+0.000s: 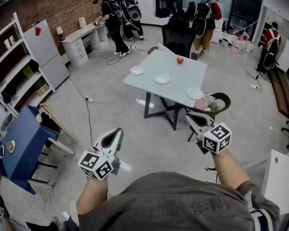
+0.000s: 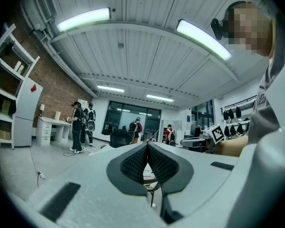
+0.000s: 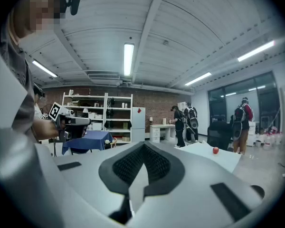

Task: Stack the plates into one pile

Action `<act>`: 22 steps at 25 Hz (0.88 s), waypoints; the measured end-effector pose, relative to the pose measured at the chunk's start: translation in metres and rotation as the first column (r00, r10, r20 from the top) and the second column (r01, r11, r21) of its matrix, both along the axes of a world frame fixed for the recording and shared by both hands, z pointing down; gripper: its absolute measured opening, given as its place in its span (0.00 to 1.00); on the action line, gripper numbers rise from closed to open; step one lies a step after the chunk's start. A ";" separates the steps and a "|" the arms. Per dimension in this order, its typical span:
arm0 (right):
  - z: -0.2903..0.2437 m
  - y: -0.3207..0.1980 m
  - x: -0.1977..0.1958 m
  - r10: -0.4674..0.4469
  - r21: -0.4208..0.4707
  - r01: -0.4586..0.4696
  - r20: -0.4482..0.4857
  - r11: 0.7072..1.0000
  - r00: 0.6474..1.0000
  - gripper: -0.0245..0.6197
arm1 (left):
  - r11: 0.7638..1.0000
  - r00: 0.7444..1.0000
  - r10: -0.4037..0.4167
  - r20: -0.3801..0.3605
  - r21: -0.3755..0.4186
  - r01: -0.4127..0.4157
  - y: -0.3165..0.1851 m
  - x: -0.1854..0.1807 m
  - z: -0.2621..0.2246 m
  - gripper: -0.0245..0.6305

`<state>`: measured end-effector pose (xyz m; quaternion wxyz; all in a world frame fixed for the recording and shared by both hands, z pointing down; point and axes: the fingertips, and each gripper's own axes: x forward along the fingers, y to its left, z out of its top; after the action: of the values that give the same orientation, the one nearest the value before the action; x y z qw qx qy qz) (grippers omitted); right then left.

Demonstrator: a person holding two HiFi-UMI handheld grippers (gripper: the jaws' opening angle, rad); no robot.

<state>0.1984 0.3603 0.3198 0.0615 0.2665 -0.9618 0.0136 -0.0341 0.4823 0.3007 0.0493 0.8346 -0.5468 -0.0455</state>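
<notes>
Three white plates lie apart on the pale glass table: one at the left, one in the middle, one near the right front edge. A red apple sits further back on the table and also shows in the right gripper view. Both grippers are held well short of the table, over the floor. My left gripper is shut with nothing in it. My right gripper is shut and empty too, its tip close to the table's near corner.
A dark round seat with pink flowers stands by the table's right front corner. A black chair is behind the table. A blue-covered table and shelves stand at the left. Cables trail on the floor. Several people stand at the back.
</notes>
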 end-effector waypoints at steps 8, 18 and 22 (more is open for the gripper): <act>-0.002 0.001 0.005 0.002 0.000 -0.002 -0.003 1.000 1.000 0.02 | 1.000 1.000 0.006 -0.005 0.004 -0.006 0.002 0.007 -0.004 0.04; -0.006 -0.001 0.009 -0.030 -0.012 0.031 0.044 0.999 0.999 0.19 | 1.000 1.000 -0.004 -0.002 0.002 0.004 0.000 0.015 -0.004 0.04; -0.007 -0.005 0.019 -0.050 -0.007 0.050 0.034 0.999 0.998 0.38 | 1.000 1.000 -0.014 0.000 0.001 0.014 -0.004 0.029 -0.005 0.04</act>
<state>0.2171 0.3551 0.3131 0.0467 0.2417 -0.9690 0.0204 -0.0046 0.4779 0.2959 0.0486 0.8309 -0.5524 -0.0458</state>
